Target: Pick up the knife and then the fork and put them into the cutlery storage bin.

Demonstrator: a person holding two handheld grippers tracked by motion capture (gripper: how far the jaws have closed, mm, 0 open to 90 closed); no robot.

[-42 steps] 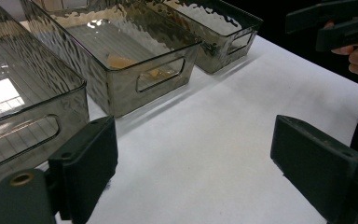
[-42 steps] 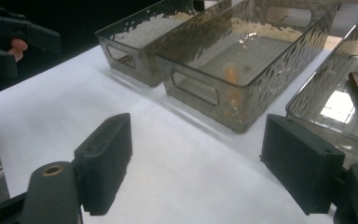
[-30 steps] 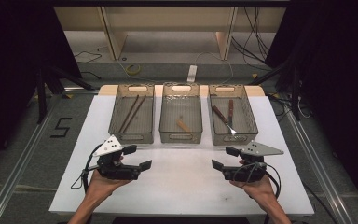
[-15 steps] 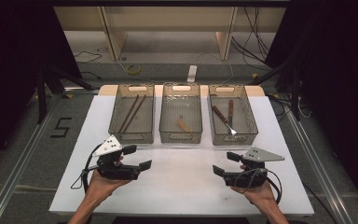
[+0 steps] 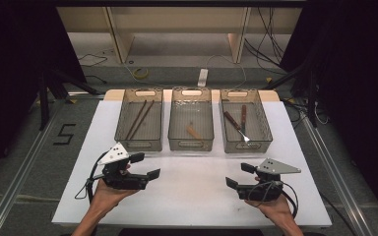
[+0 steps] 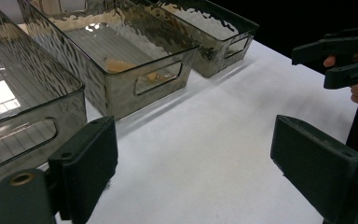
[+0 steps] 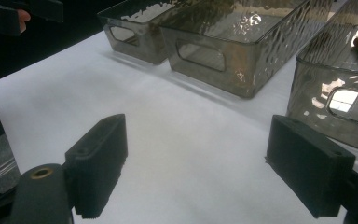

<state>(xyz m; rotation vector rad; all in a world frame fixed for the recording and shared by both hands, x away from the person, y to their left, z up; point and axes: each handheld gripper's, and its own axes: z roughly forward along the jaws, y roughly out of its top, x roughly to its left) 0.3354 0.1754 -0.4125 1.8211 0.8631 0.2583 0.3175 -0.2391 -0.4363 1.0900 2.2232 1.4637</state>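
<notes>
Right now both grippers are empty, with their jaws wide apart. The left gripper (image 5: 145, 166) hangs over the near left part of the white table (image 5: 192, 196). The right gripper (image 5: 240, 175) hangs over the near right part. Both point toward the middle, and neither one touches anything.

I think the job here is sorting things into the bins, and the hands are getting ready for it. To do this step well, keep the jaws open and go slow. Come down from above into a bin, not from the side, because the walls are tall and easy to bump. Move one gripper at a time so the two do not knock together.

Three see-through grey bins stand in a row along the far edge of the table. The left bin (image 5: 123, 129) holds two long brown sticks (image 5: 139, 119), maybe chopsticks. The middle bin (image 5: 173, 129) holds one small pale brown thing (image 5: 193, 132) near its front wall; it is too small to tell what it is. The right bin (image 5: 266, 129), closest to the right gripper, holds two pieces with dark handles (image 5: 238, 123). One looks like a fork with a shiny end. They are thin and lie flat, so they could slip when pinched.
</notes>
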